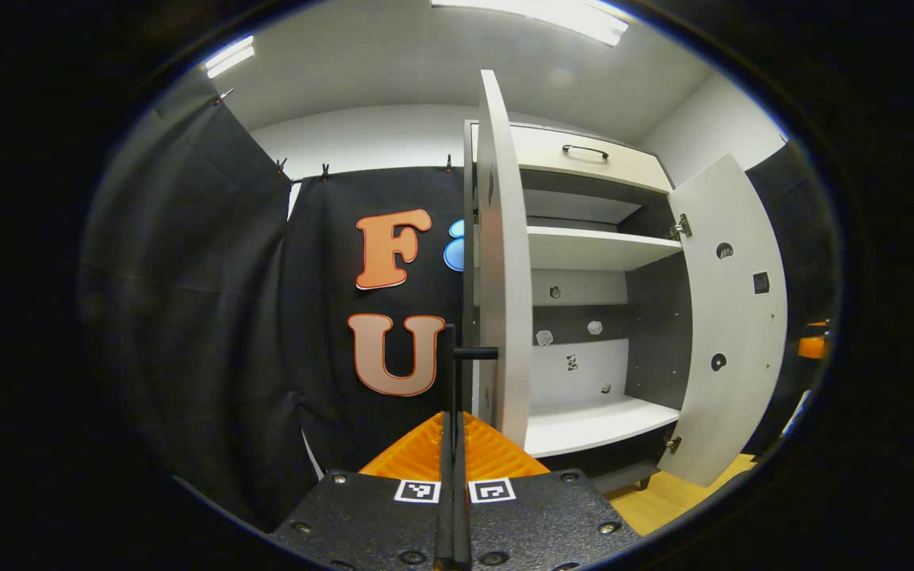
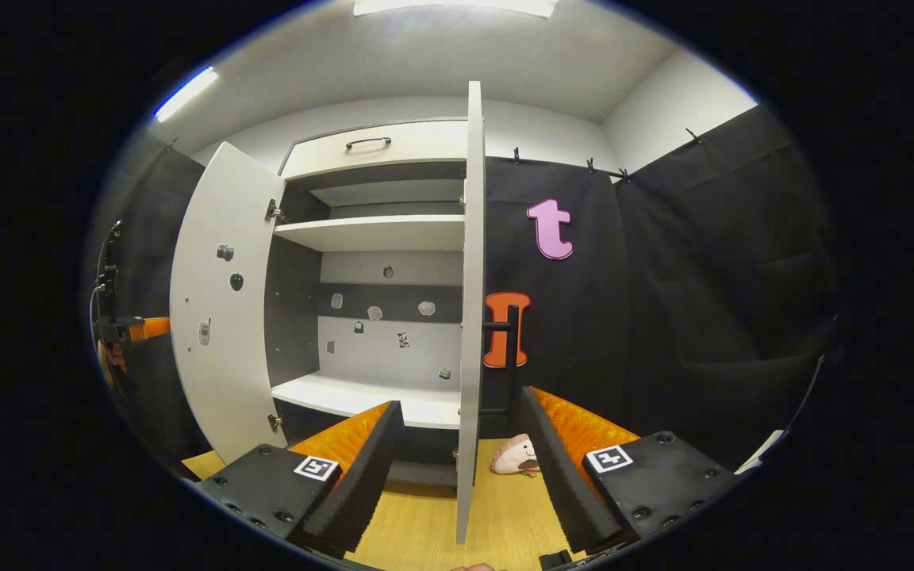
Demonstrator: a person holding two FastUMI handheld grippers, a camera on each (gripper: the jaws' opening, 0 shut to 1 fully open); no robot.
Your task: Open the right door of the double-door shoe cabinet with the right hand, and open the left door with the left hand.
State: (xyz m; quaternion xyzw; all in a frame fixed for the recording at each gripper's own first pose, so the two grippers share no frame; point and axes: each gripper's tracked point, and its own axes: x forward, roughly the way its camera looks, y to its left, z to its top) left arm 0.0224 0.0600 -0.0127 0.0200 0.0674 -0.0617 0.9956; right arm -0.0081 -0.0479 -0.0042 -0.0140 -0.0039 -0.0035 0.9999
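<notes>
Booth cabinet [image 1: 600, 246] doors swung out | left tongs [image 1: 454, 444] apparently clamping handle [image 1: 457, 373] | right tongs [image 2: 457, 444] apart

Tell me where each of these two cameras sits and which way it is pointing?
Left gripper view: rides on the left gripper, looking along its shut fingers at the left door, seen edge-on, with the door's handle pinched between them.
Right gripper view: rides on the right gripper, facing the right door edge-on, its open fingers on either side of that edge.
Shared: both show the cabinet's white shelves and the opposite door swung open.
</notes>
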